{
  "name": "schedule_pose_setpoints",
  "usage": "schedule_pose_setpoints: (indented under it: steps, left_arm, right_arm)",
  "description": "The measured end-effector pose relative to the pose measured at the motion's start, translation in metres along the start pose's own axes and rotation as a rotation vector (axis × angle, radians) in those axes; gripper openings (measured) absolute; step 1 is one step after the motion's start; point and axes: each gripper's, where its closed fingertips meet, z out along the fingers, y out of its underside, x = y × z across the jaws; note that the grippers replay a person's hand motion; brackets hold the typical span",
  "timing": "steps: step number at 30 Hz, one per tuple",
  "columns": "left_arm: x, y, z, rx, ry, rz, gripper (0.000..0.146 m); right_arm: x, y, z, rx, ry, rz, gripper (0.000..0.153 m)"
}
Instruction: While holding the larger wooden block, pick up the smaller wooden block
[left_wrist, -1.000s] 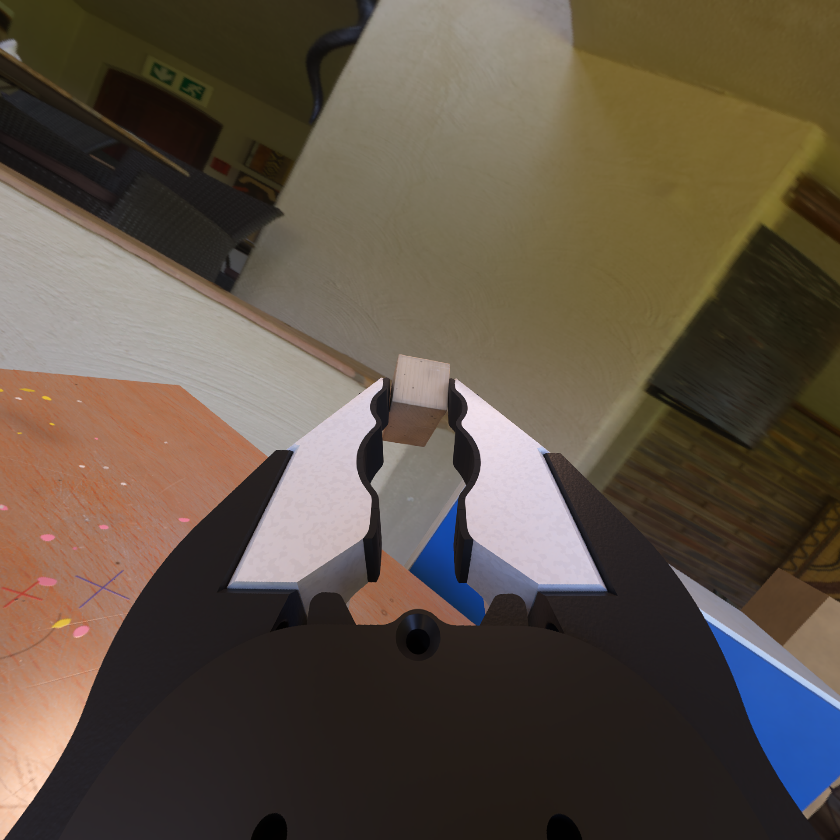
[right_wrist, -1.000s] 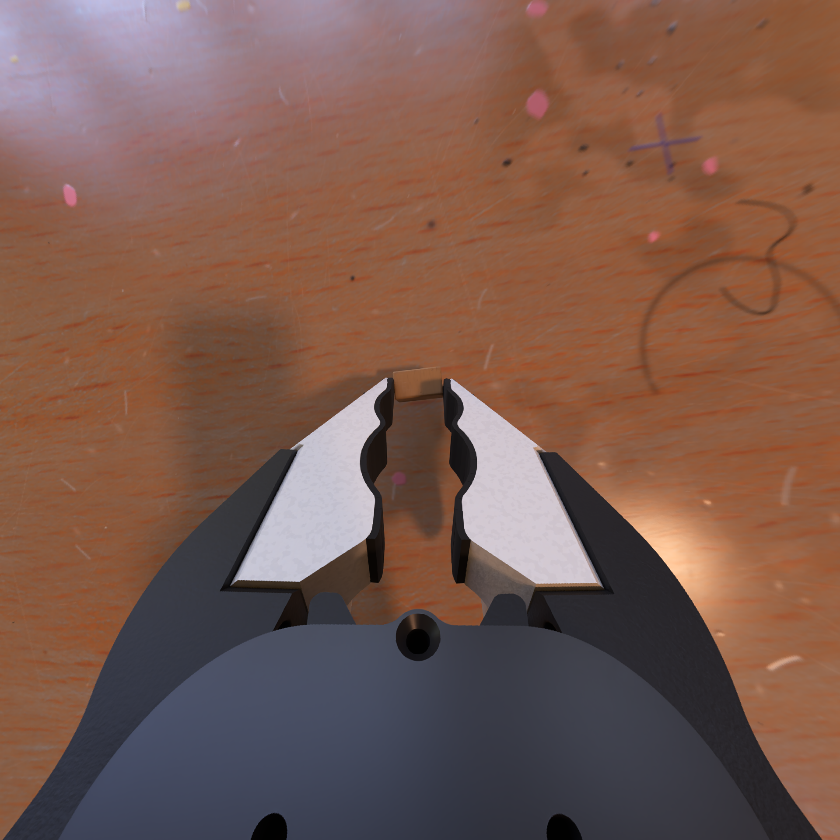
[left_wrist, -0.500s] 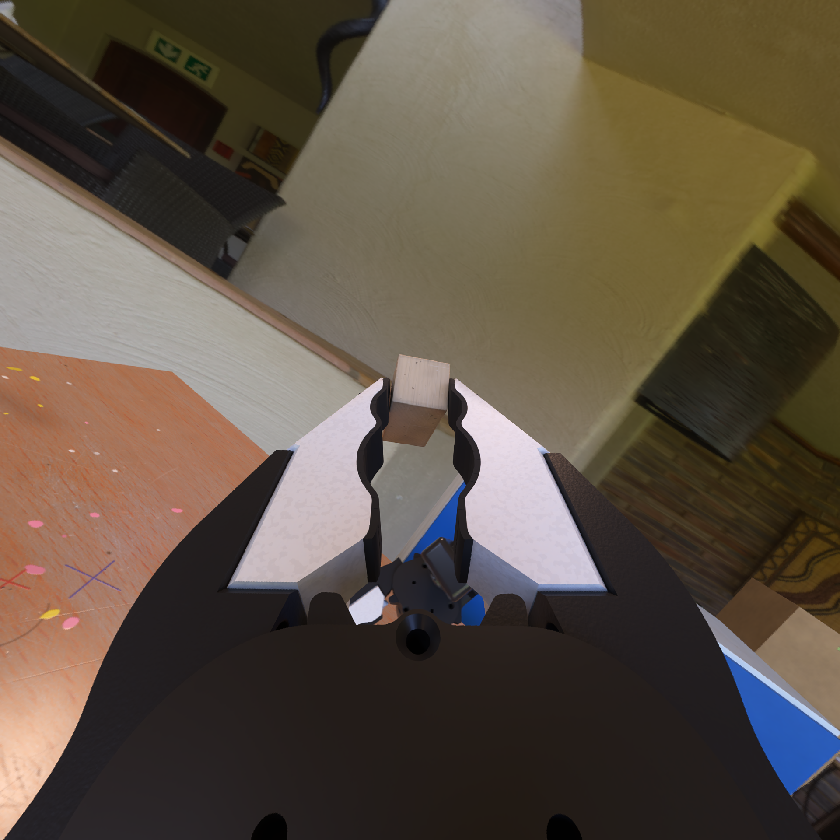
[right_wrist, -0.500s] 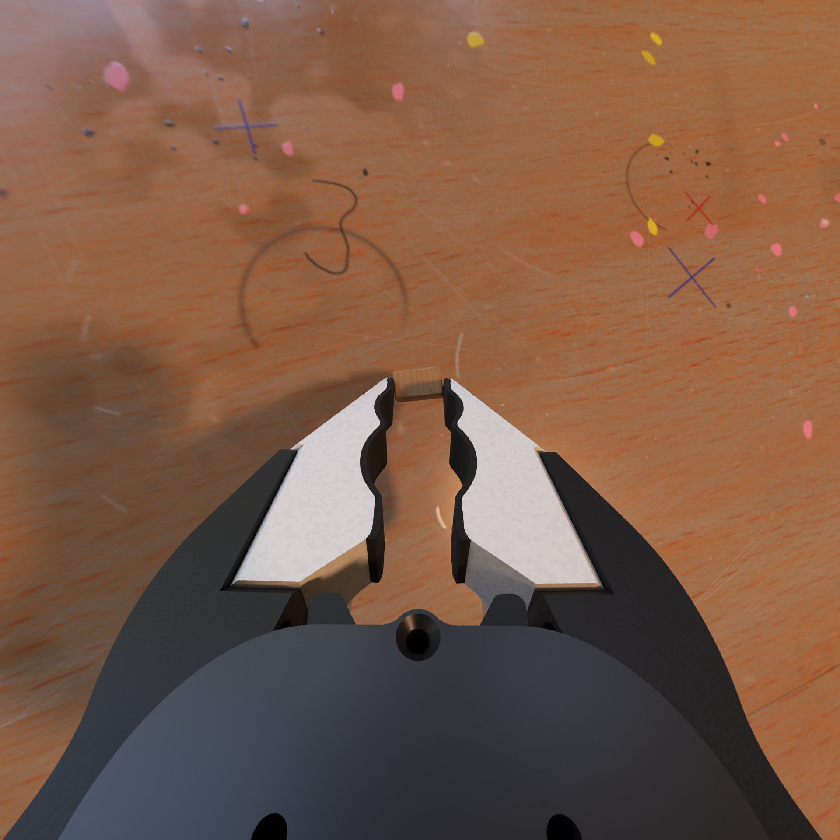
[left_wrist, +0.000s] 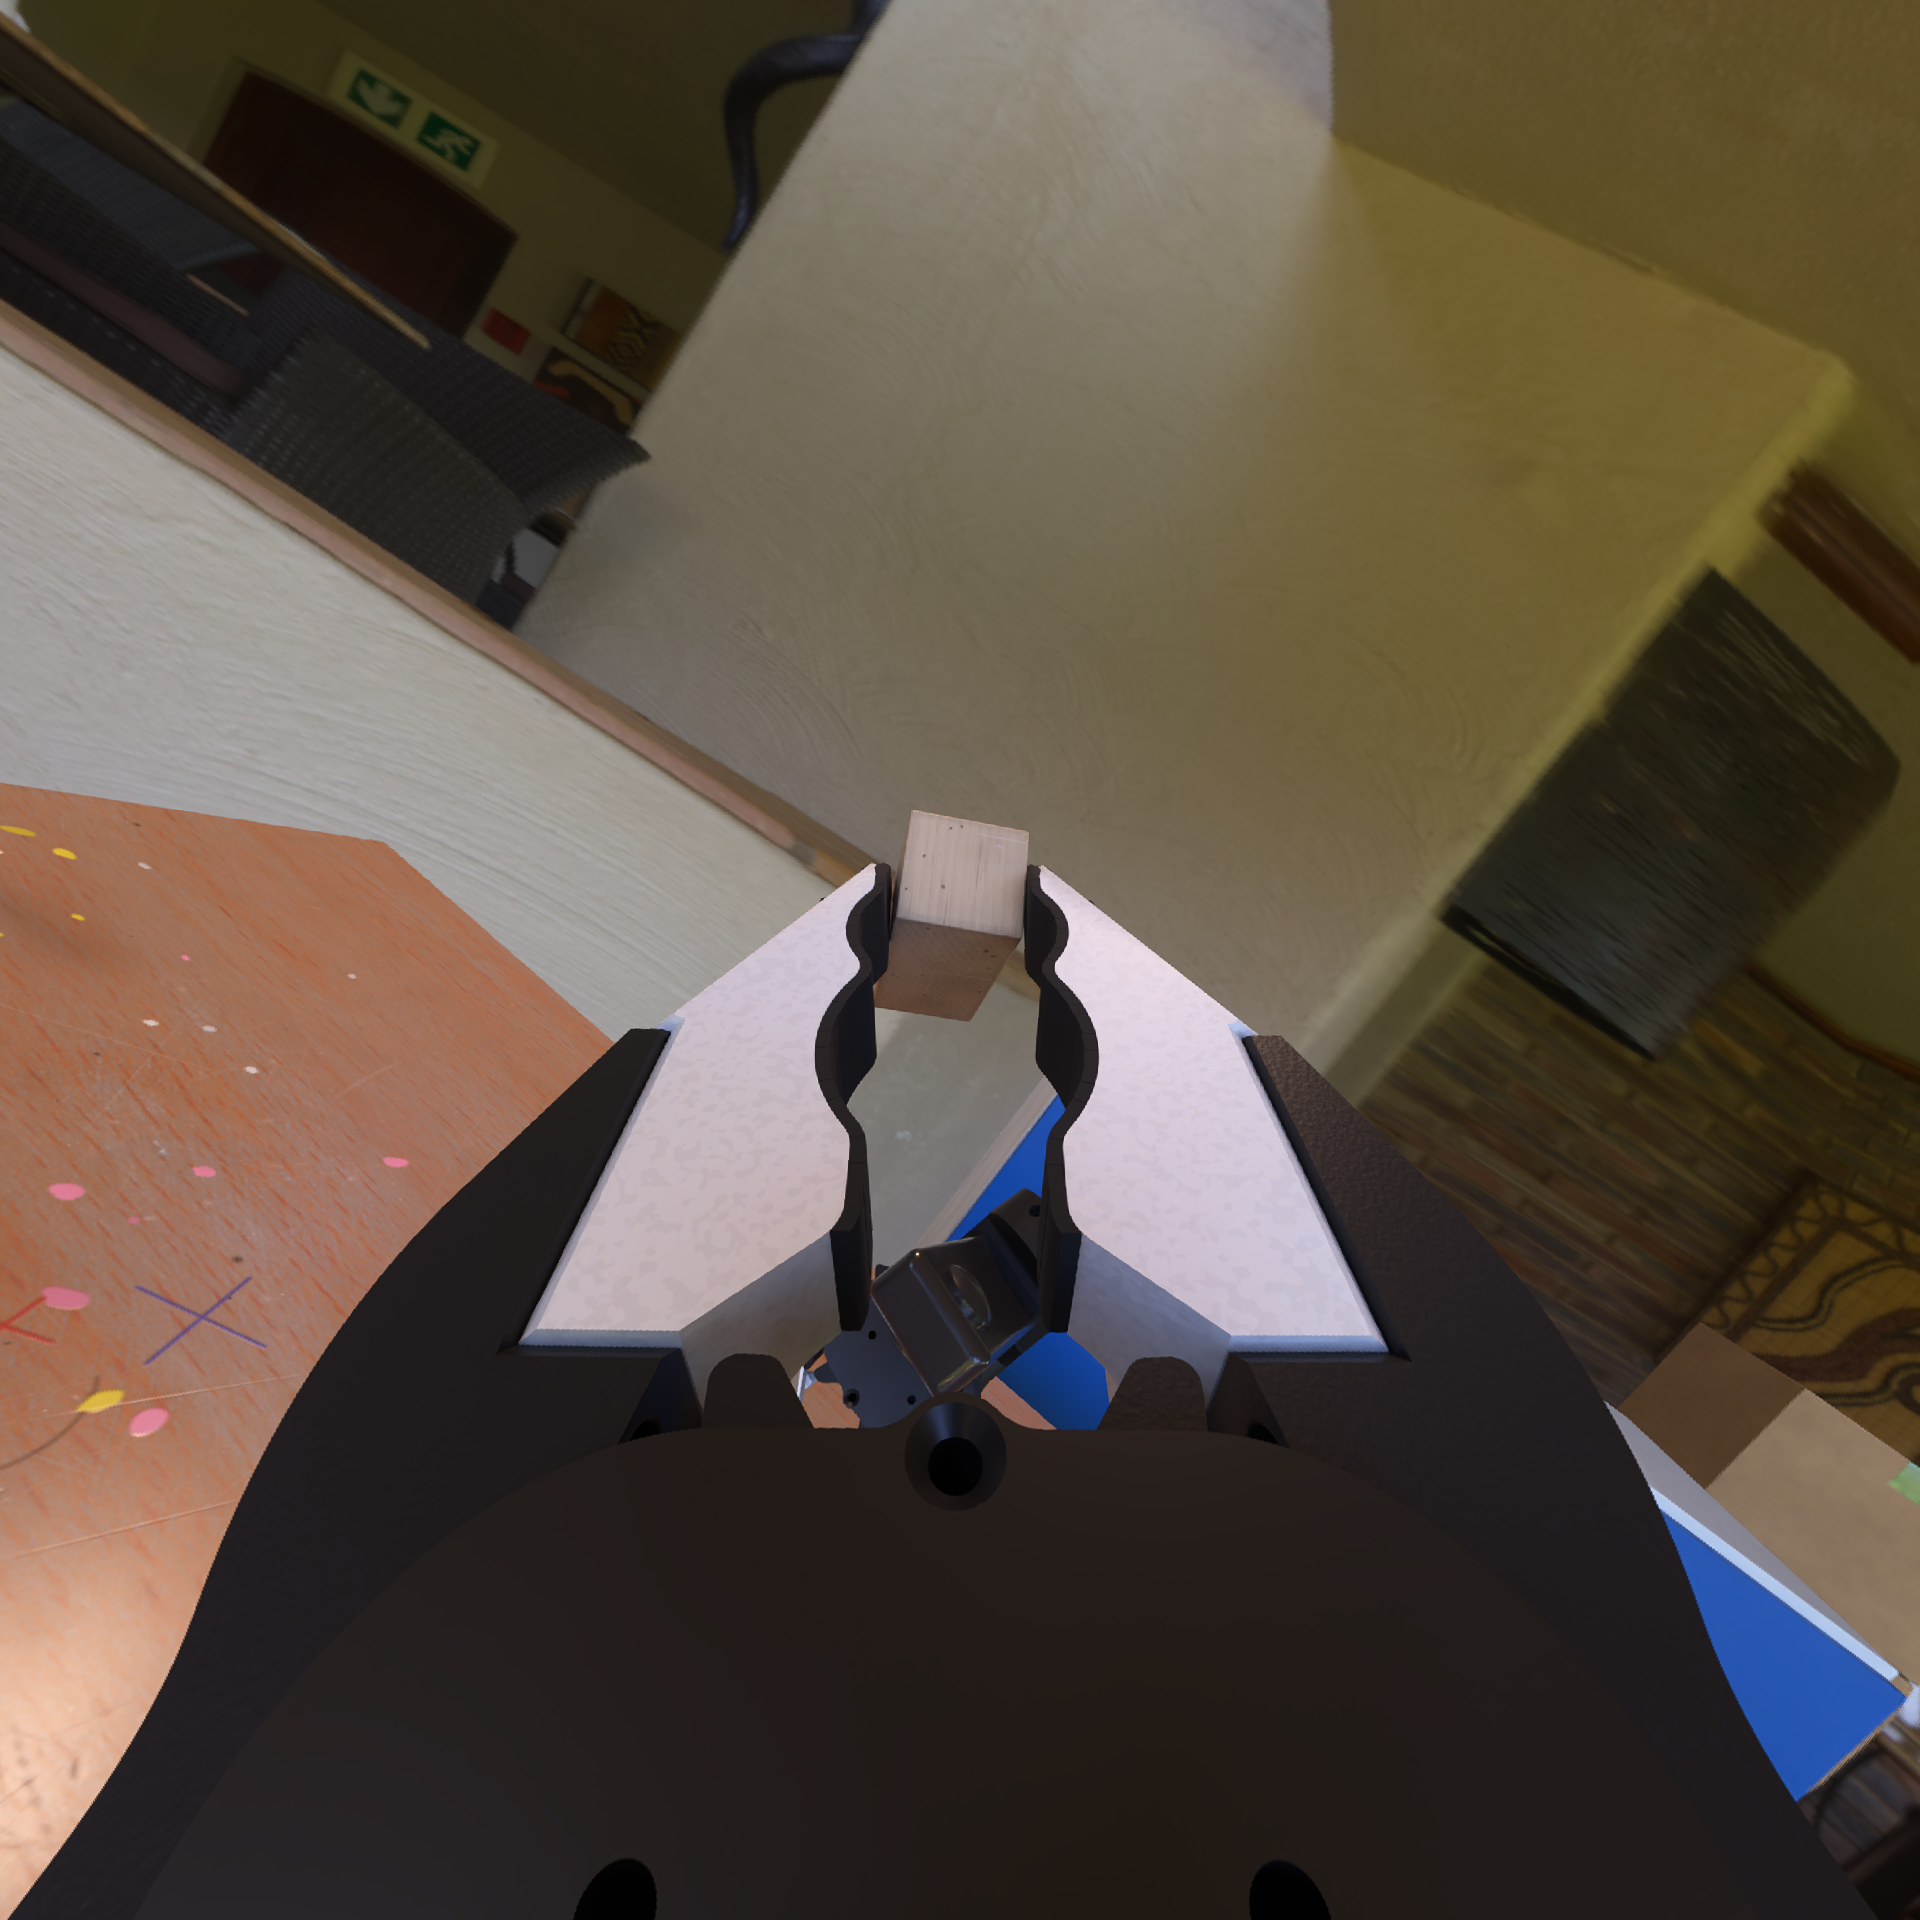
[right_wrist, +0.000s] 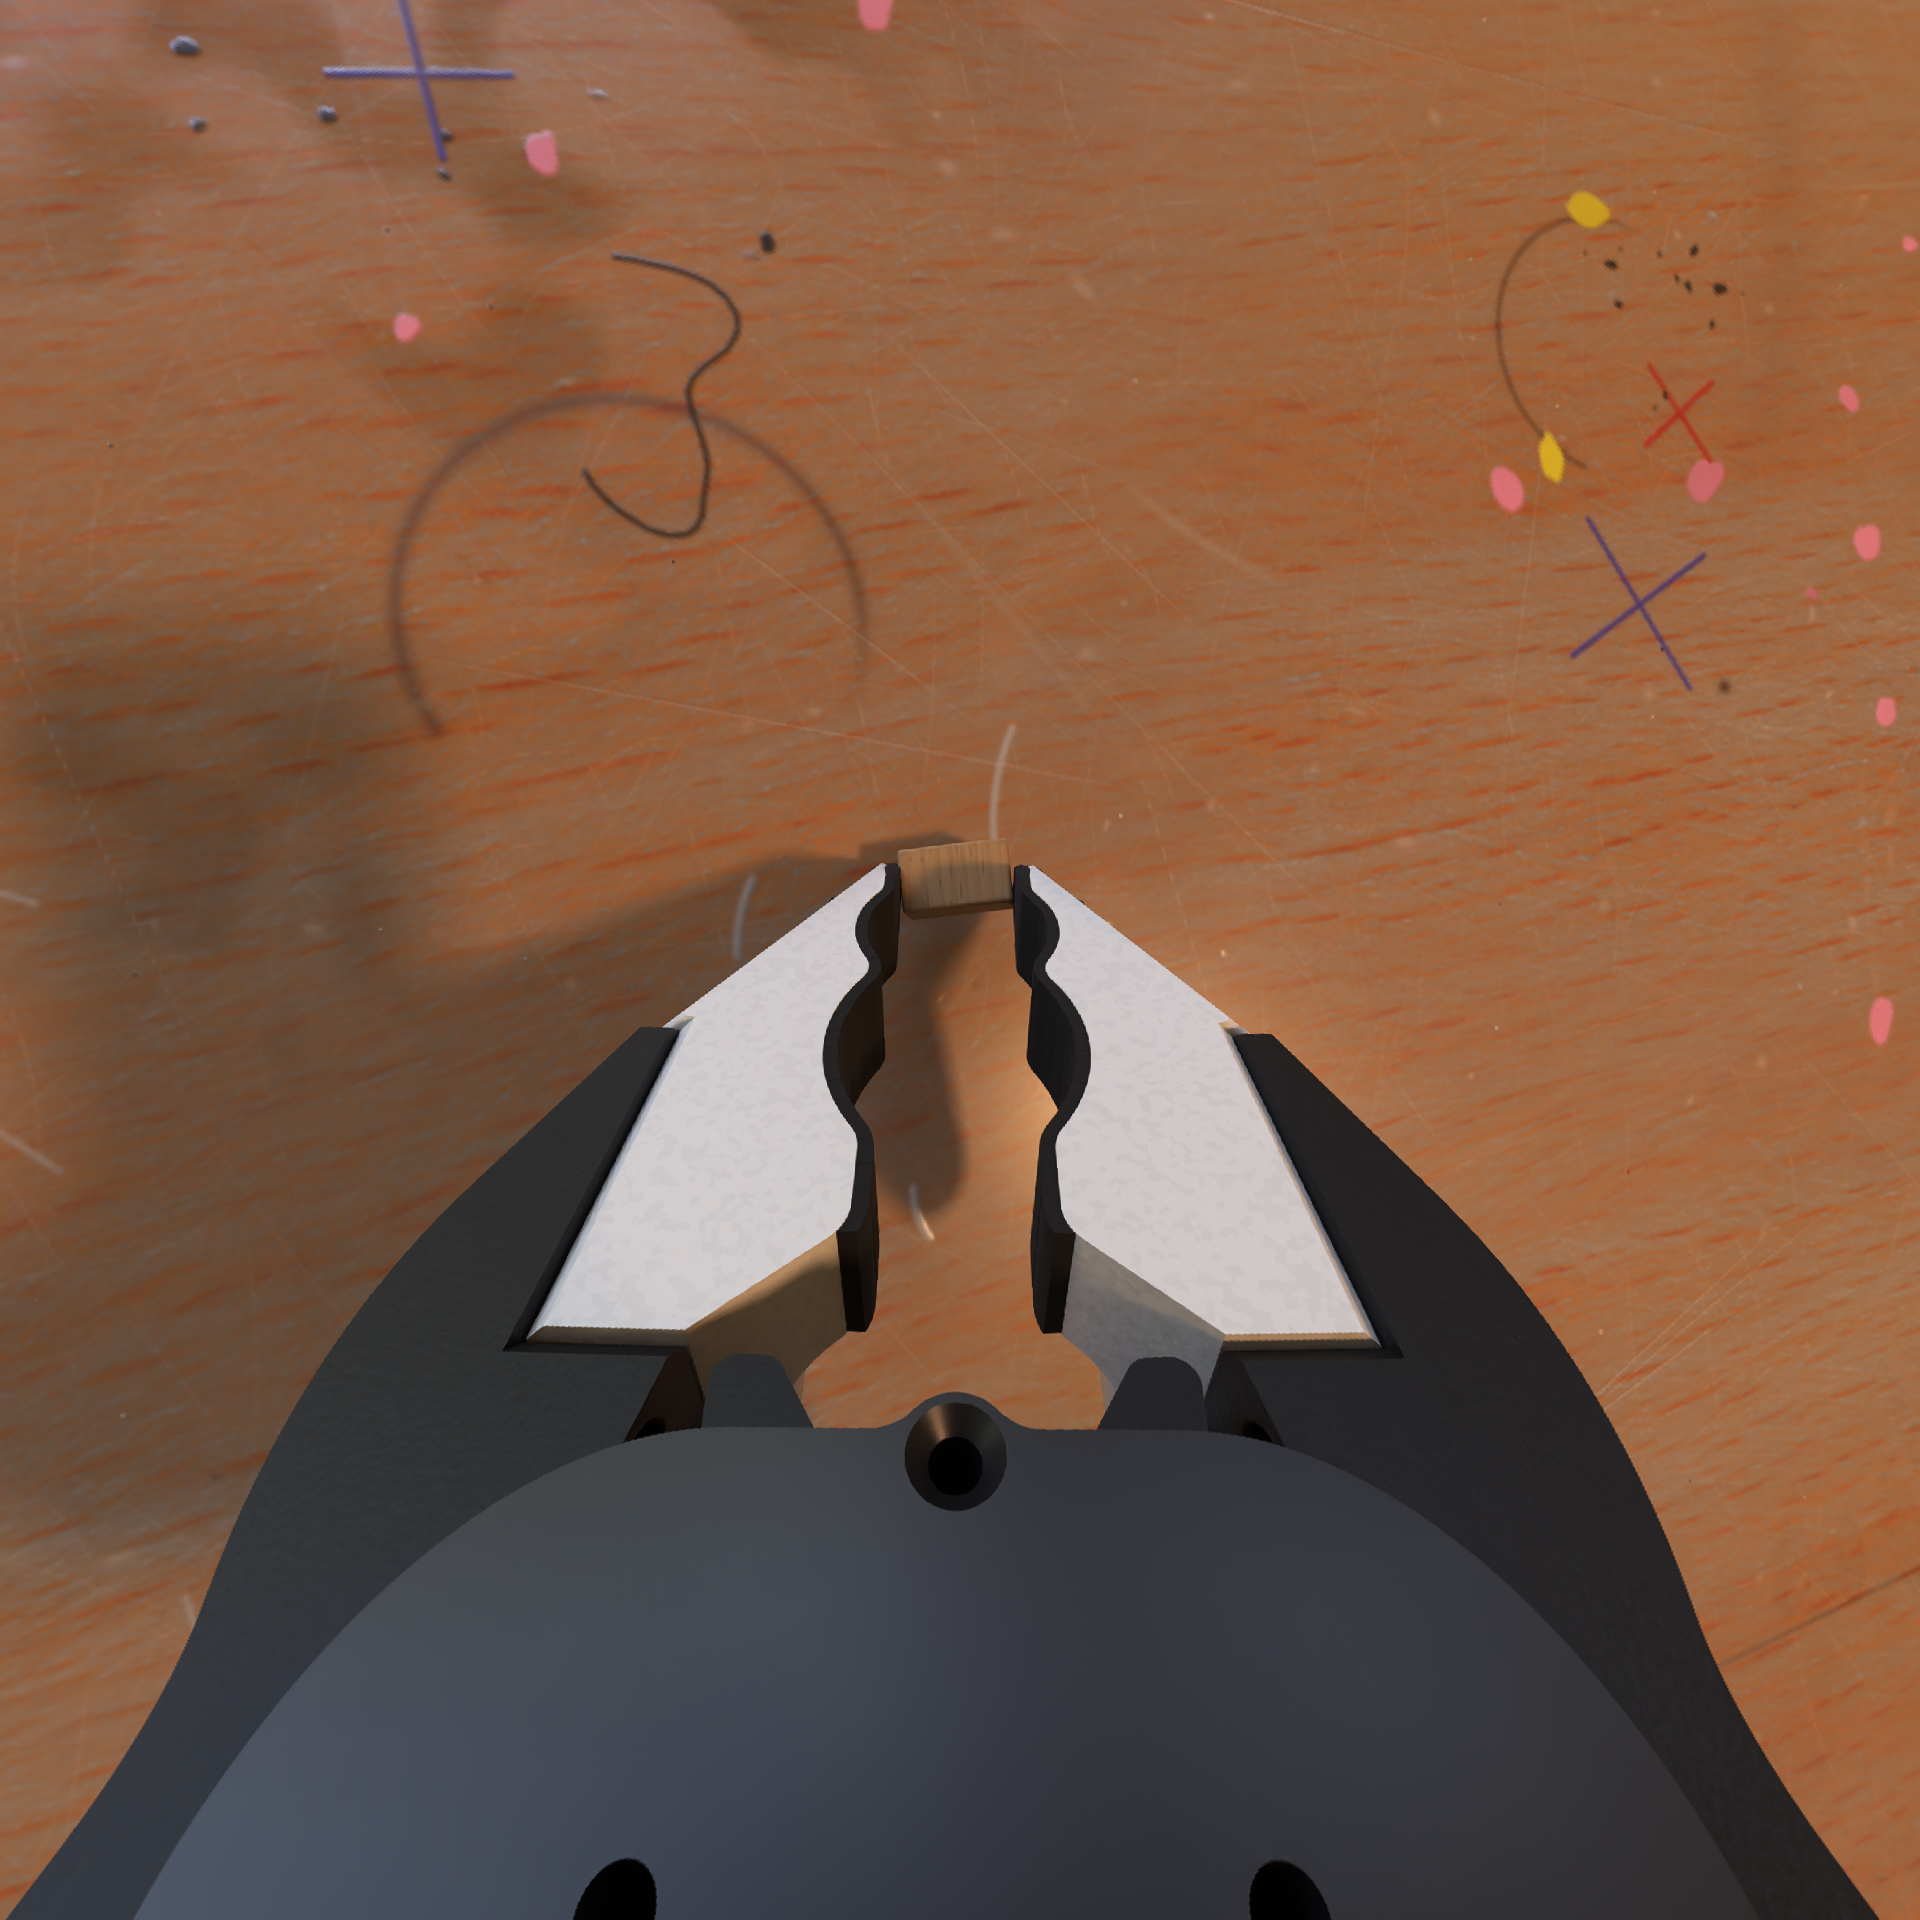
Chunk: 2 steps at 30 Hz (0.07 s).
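Larger wooden block (left_wrist: 954, 914) clamped in left gripper (left_wrist: 956, 883); smaller wooden block (right_wrist: 954, 878) pinched by right gripper (right_wrist: 954, 883), apparently clear of tabletop (right_wrist: 1247, 727); both pickups judged done.

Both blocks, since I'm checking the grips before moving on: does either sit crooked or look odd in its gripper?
Larger wooden block is pinched only at the left gripper fingertips and sits slightly twisted. Smaller wooden block is likewise caught just at the right gripper tips, fairly square, above the paint-flecked table. Nothing looks damaged.
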Motion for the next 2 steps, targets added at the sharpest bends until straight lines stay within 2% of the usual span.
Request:
schedule_pose_setpoints:
  steps: [2]
  left_arm:
    - [0.0003,-0.0005,-0.0006,0.003,0.001,-0.002,0.025]
  right_arm:
    - [-0.0005,-0.0008,-0.0013,0.002,-0.001,0.007,0.021]
